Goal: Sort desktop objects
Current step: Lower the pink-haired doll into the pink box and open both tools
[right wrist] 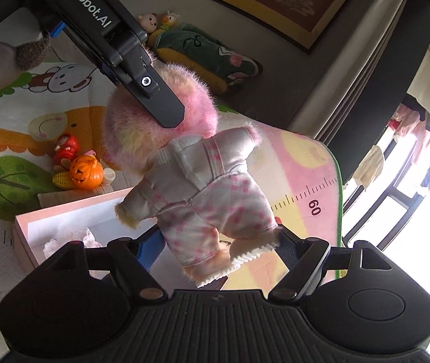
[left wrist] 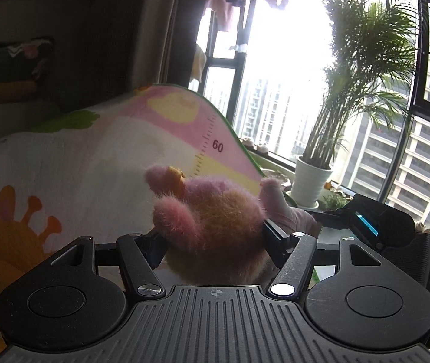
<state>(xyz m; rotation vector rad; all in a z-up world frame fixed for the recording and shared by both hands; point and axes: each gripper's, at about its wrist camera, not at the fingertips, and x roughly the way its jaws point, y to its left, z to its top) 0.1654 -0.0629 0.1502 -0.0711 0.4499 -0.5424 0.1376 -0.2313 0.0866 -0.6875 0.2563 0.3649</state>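
A plush doll hangs in the air between both grippers. It has a fluffy pink and yellow head and a white suit with pink dots. My left gripper is shut on the head, its black fingers pressing into the fur from both sides. In the right wrist view one left finger lies across the head from the upper left. My right gripper is shut on the doll's legs and white-soled feet. The doll's face is hidden.
Below lies a colourful cartoon play mat. An open pink box holds something pale. Beyond it sit an orange pumpkin toy, a corn cob and a red figure. A potted palm stands by the window.
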